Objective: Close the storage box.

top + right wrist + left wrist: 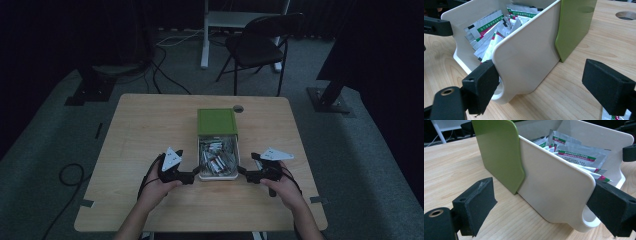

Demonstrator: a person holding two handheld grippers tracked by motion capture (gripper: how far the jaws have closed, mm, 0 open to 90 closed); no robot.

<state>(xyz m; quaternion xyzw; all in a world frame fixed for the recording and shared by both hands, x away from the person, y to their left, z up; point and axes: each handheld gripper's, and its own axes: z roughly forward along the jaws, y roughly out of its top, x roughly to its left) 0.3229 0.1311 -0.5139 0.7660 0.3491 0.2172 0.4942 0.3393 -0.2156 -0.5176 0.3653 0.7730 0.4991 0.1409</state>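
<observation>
Nearest the person, 2 hands came in from the bottom edge, each w/ 1 set of tongs: left tongs [196, 171] at the near left corner of the white drawer [218, 176], right tongs [242, 171] at its near right corner. Both sets stood apart, nothing clamped; in each gripper view the drawer's side wall sat between the jaws, inner jaw right at the near corner, outer jaw well clear on bare wood. 1 drawer, pulled toward the person out of 1 green box [216, 121] behind it, approx. mid-surface. Inside: foil sachets [217, 157] w/ green-and-red bands, piled loose, too jumbled to count; 1 more sachet [615, 117] lay by the right tongs. Surface [140, 130]: light wood, 1 round cable hole [238, 108] near the far edge. Beyond: grey carpet, 1 black folding chair [260, 47], white desk leg [204, 37], cables on the floor, dark curtains; room dim.
</observation>
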